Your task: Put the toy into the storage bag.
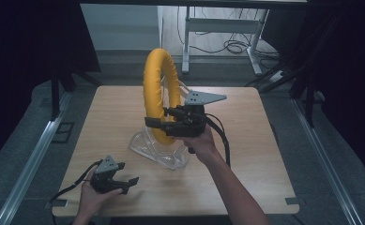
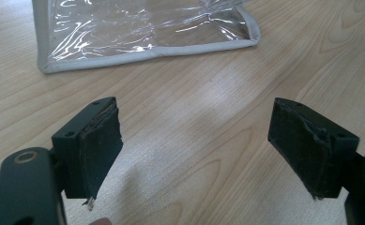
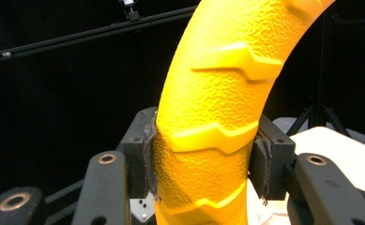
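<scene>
Right tongs [image 1: 155,123] clamped across the yellow ring [image 1: 154,89], pads pressed flat against both flanks of its ribbed, textured band, as seen in the right gripper view [image 3: 207,183]; jaws nearly as close as the ring's width allows, nothing else between them. Ring held upright on edge, lower arc dipping into the mouth of the clear plastic bag [image 1: 159,150] lying at the middle of the wooden surface [image 1: 246,140]. Grip taken low on the ring's near side, just above the bag's opening.

Left tongs [image 1: 126,184] spread wide and holding nothing, resting low over the surface near its front-left corner, well apart from the ring. Between those open pads in the left gripper view just bare wood grain, with the bag [image 2: 142,33], grey-edged and transparent, lying farther ahead and untouched.

Judged from this: ring picked and secured, bottom just entering the bag, most of the hoop above the opening. Left to do, probably: lowering or laying the ring fully inside, likely with the free left tongs brought over to hold the bag's mouth or edge steady. Bag looks limp and liable to slide or collapse under the ring unless braced.
</scene>
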`<action>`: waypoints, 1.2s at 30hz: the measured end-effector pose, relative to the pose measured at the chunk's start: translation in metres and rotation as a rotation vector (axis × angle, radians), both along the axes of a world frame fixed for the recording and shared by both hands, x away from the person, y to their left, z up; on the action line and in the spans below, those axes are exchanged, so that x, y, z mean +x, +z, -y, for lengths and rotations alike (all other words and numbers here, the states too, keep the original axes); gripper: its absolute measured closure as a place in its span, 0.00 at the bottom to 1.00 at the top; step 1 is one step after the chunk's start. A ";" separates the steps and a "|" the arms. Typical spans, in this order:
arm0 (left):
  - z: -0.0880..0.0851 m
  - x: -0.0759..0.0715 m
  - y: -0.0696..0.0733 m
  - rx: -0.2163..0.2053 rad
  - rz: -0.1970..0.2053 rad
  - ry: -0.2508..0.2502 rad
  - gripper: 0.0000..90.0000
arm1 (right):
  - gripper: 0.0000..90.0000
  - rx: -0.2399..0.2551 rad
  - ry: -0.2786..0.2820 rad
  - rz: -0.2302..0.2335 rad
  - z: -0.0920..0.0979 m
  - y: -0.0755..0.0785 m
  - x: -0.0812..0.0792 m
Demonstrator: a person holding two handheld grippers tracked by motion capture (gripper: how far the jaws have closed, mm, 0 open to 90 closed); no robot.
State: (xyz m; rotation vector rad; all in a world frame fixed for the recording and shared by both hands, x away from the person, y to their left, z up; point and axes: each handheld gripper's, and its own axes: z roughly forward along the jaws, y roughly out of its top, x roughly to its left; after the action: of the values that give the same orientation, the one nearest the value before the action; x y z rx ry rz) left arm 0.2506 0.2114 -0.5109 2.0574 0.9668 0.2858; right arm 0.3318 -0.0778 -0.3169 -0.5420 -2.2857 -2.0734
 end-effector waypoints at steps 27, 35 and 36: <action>0.002 0.000 -0.002 0.006 0.000 -0.008 0.19 | 0.56 -0.061 0.004 -0.098 -0.001 -0.058 0.023; 0.003 0.000 -0.002 0.011 0.001 -0.012 0.19 | 0.54 -0.143 -0.004 -0.087 0.000 -0.068 0.022; 0.003 0.000 -0.002 0.012 0.000 -0.013 0.19 | 0.53 -0.151 -0.010 -0.090 0.001 -0.071 0.022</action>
State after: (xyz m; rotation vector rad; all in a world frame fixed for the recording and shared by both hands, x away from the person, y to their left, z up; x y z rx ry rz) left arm 0.2510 0.2084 -0.5125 2.0738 0.9542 0.2852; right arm 0.3543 -0.0783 -0.3875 -0.6389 -2.4049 -1.8498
